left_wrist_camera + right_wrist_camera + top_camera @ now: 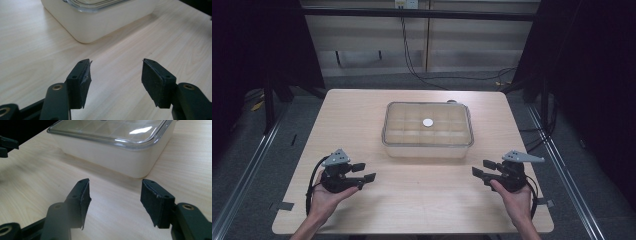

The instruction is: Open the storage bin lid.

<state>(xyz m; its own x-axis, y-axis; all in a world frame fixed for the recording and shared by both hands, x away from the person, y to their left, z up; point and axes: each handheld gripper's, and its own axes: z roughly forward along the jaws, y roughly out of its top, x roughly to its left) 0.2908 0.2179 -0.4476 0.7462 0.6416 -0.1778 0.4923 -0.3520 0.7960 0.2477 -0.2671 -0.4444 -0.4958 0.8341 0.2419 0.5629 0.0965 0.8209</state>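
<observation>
A cream container (428, 142) with a clear lid (428, 122) is seen at the middle of the wooden table (362, 200). The left gripper (364, 172) and right gripper (479, 169) are held near its front corners, jaws spread wide, nothing gripped.

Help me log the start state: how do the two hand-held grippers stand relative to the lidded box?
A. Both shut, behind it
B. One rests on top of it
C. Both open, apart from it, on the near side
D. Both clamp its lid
C: the left hand-held gripper and the right hand-held gripper show spread jaws with bare table between them, short of the box.
</observation>
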